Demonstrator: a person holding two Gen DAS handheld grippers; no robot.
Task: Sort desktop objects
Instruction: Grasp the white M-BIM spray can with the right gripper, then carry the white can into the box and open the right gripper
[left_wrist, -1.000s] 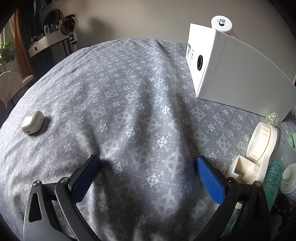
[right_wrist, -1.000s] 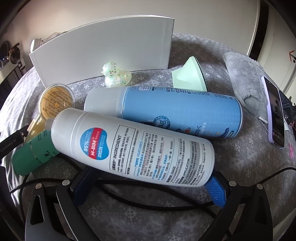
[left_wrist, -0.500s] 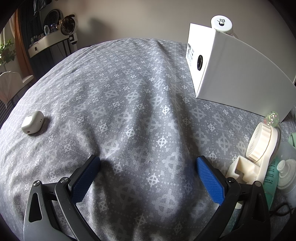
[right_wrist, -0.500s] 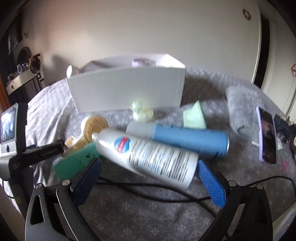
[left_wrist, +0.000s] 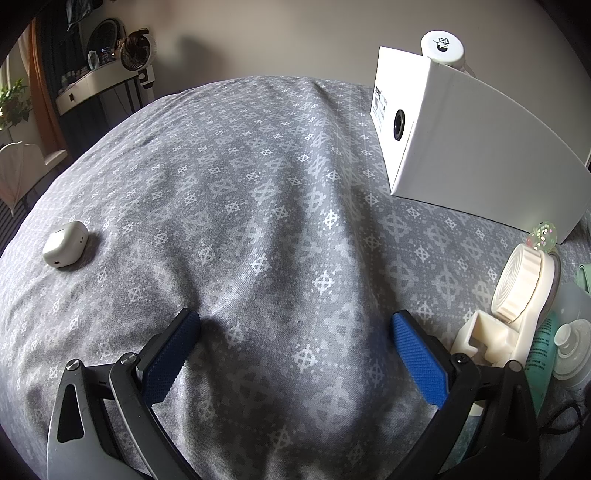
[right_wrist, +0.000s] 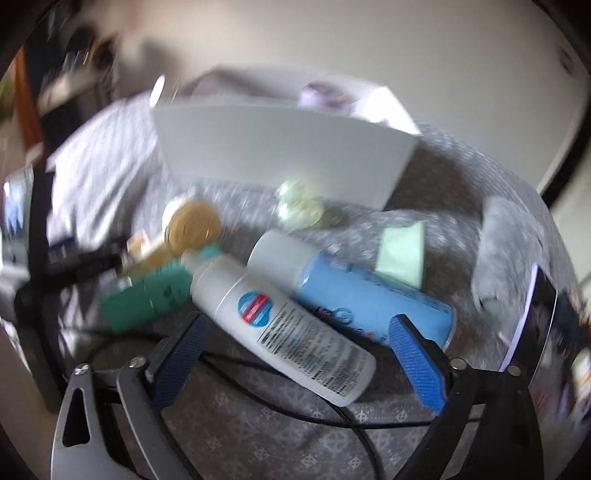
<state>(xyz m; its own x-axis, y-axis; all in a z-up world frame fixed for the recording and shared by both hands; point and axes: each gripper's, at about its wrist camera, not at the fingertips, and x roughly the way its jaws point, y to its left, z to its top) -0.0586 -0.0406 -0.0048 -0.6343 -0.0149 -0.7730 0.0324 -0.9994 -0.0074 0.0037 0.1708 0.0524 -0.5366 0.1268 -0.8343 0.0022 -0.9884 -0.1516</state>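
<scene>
Grey patterned bedding (left_wrist: 258, 192) carries a white cardboard box (left_wrist: 476, 155). Left gripper (left_wrist: 295, 343) hangs wide, empty. Right gripper (right_wrist: 295, 343), jaws just narrowing, brackets without touching a white plastic spray bottle (right_wrist: 280, 325) beside a blue can (right_wrist: 362, 295).

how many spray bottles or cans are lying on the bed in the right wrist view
2. The white spray bottle lies diagonally in front, between the pads of the right tool. The blue spray can lies just behind it, touching. The green tube is not counted; others may be hidden.
</scene>
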